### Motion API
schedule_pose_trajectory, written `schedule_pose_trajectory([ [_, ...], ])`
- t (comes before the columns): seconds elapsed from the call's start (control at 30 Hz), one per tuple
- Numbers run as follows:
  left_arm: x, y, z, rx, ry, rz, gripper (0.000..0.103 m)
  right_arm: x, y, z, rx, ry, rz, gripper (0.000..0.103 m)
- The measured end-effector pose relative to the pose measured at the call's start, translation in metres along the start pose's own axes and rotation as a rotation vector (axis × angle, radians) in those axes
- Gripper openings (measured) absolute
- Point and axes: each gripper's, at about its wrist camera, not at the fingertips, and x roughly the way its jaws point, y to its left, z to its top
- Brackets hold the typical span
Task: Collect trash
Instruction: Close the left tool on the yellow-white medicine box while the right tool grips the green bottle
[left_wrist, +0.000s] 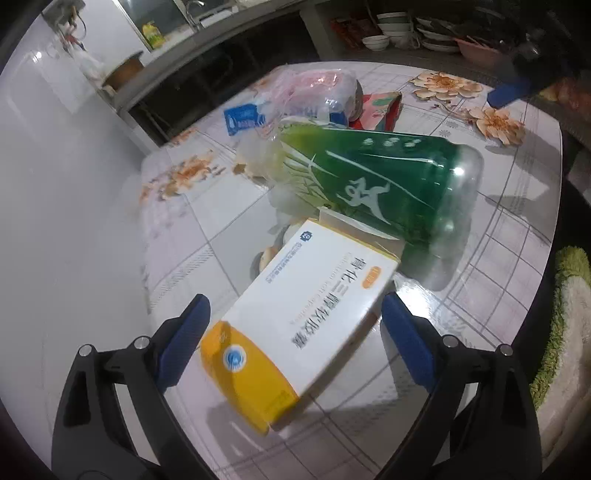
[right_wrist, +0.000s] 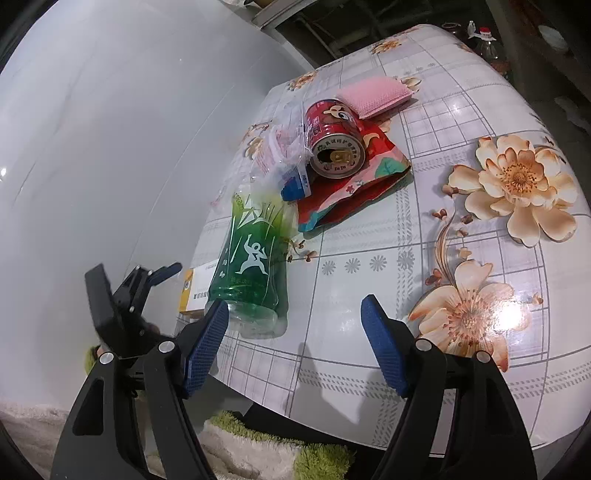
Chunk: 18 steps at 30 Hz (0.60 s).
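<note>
Two grippers hang over the flower-patterned table (right_wrist: 461, 122), both with jaws apart. The left gripper (left_wrist: 295, 339) has a white and yellow medicine box (left_wrist: 295, 332) between its blue pads, neither pad pressing on it; the box looks blurred, at the table's edge by the white wall. The right gripper (right_wrist: 295, 343) is empty at the near edge. A green bottle (right_wrist: 251, 266) lies beside the box, and toward the far edge sit a red can (right_wrist: 334, 142), a red wrapper (right_wrist: 354, 184) and a pink sponge (right_wrist: 376, 96).
</note>
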Motion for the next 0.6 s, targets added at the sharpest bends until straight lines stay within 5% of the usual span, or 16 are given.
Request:
schedule_pose_trajectory([
  [0.17,0.019,0.009,0.003,-0.013,0.019,-0.079,0.090,0.001,-0.006,0.001,0.020,0.005,0.020,0.072],
  [0.27,0.025,0.003,0.002,0.021,0.035,-0.065,0.090,0.007,-0.003,0.005,0.021,0.017,0.057,0.072],
  [0.6,0.024,0.004,0.005,-0.107,0.171,0.013,0.089,0.077,0.039,0.040,-0.032,0.131,0.070,0.072],
])
